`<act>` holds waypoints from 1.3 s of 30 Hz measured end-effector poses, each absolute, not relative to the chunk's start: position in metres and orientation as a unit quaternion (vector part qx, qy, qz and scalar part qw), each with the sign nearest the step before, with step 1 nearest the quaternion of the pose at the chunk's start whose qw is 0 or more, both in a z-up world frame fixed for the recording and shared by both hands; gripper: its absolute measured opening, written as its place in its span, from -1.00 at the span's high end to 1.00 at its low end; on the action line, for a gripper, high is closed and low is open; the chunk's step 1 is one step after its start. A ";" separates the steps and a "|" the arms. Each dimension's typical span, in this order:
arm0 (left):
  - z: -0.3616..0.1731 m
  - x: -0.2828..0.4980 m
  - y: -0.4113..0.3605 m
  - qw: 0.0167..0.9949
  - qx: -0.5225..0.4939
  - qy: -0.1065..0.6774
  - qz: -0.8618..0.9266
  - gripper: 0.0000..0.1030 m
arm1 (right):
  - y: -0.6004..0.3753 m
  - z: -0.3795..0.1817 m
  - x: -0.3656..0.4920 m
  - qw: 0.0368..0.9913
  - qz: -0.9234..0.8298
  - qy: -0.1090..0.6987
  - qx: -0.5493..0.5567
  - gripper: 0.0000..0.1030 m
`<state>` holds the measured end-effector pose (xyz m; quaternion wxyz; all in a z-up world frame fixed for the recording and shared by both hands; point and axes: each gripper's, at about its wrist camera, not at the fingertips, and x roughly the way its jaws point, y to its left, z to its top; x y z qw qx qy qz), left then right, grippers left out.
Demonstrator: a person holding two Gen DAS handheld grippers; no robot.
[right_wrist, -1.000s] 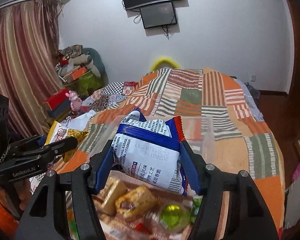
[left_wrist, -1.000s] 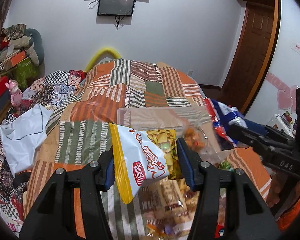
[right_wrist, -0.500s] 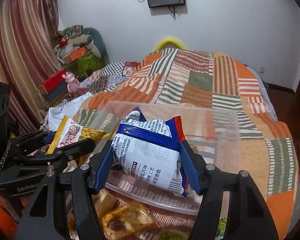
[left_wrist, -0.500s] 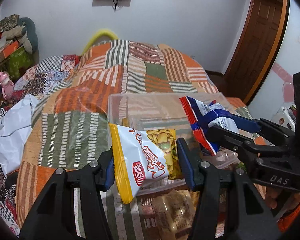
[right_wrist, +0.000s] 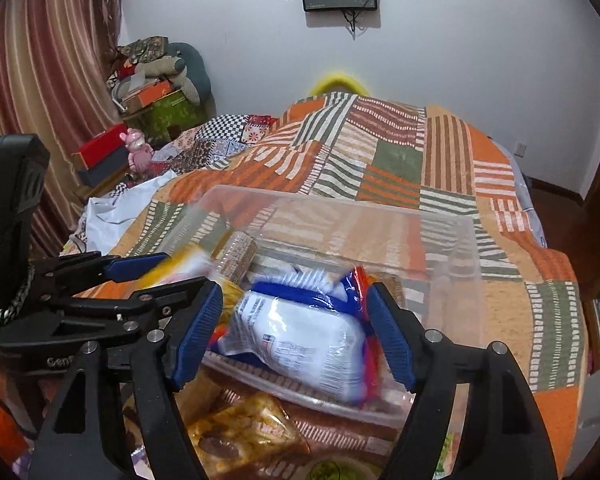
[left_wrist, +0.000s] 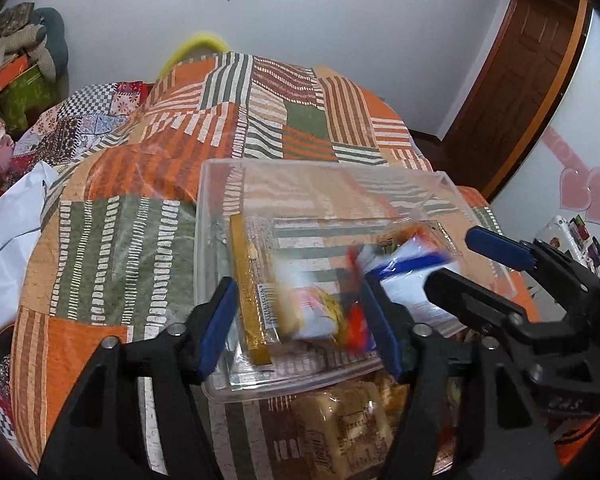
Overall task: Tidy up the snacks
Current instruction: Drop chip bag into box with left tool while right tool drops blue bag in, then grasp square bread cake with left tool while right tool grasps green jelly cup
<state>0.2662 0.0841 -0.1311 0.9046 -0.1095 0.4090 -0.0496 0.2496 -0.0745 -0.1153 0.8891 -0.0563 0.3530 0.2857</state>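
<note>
A: Status of the left gripper (left_wrist: 300, 316)?

B: Jaws have just been opening. The white and yellow plastic snack bag with the orange-yellow sealed edge (left_wrist: 284, 300) lies between the blue pads, blurred, with a gap on each side; neither pad presses it. The bag sits inside the clear rectangular plastic bin (left_wrist: 220, 184), just ahead of the fingertips.

A: And the right gripper (right_wrist: 294, 332)?

B: Jaws have also just been opening and stand moderately wide. The white snack packet with blue and red ends (right_wrist: 300, 332) lies tilted between them, over the near wall of the bin. The left pad stands apart from it; whether the right pad touches its red end cannot be told.

A: Relative position of the two grippers?

B: Side by side; in the right wrist view the left gripper's fingers (right_wrist: 136, 268) reach in just beside the right gripper's left jaw.

A: What lies below the jaws?

B: Wrapped pastry snacks (right_wrist: 240, 432) on the striped orange and green patchwork bedspread (right_wrist: 400, 156), nearer than the bin
</note>
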 end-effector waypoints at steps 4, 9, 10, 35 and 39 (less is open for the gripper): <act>-0.117 0.257 0.082 0.911 -0.104 0.396 -0.046 -0.33 | -0.083 -0.104 0.243 0.895 0.284 0.341 -0.051 -0.45; -0.098 0.240 0.080 0.921 -0.083 0.379 -0.038 -0.38 | -0.100 -0.091 0.231 0.903 0.272 0.330 -0.042 -0.46; -0.095 0.234 0.079 0.923 -0.078 0.375 -0.036 -0.41 | -0.103 -0.089 0.228 0.904 0.271 0.329 -0.041 -0.46; -0.142 0.179 0.047 0.895 -0.043 0.440 -0.053 -0.53 | -0.159 -0.158 0.181 0.872 0.258 0.416 -0.009 -0.04; -0.150 0.178 0.039 0.892 -0.035 0.445 -0.066 -0.29 | -0.161 -0.170 0.184 0.866 0.248 0.433 -0.006 0.05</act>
